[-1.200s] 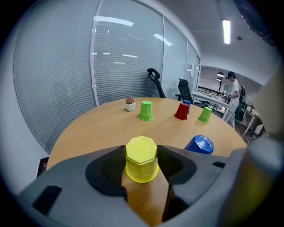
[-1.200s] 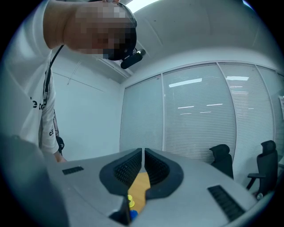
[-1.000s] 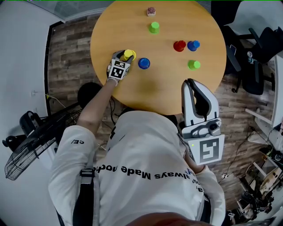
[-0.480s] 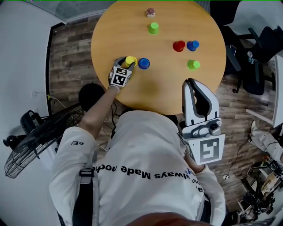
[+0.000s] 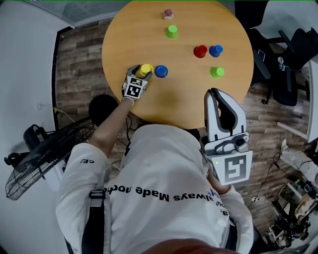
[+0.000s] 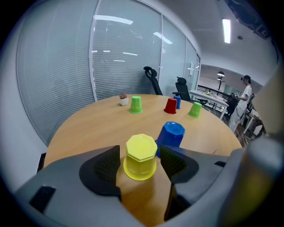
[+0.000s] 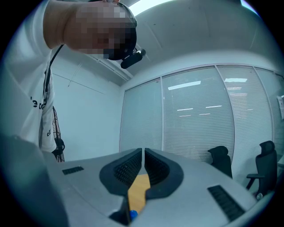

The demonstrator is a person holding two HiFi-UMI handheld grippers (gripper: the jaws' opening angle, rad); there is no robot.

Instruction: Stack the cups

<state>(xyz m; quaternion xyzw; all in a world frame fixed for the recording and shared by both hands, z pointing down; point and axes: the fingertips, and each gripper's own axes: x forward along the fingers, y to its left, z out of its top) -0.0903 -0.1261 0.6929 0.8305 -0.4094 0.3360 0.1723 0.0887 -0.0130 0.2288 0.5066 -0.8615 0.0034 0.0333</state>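
Observation:
An upside-down yellow cup (image 5: 146,69) (image 6: 141,156) stands on the round wooden table (image 5: 189,99), close beside an upside-down blue cup (image 5: 161,71) (image 6: 171,135). My left gripper (image 5: 141,71) (image 6: 140,162) straddles the yellow cup. Its jaws have just been opening, and a small gap shows between each pad and the cup, so it is open. My right gripper (image 5: 215,95) (image 7: 143,166) is held level off the table's near edge, by the person's body, shut on nothing.
Farther across the table stand a green cup (image 5: 172,31) (image 6: 136,104), a red cup (image 5: 200,51) (image 6: 171,106) touching another blue cup (image 5: 215,50), a second green cup (image 5: 216,72) (image 6: 195,109) and a small potted plant (image 5: 168,14). Office chairs stand beyond the table.
The left gripper and the yellow cup have shifted a little to the right and nearer, ending right beside the blue cup. The right gripper has not moved.

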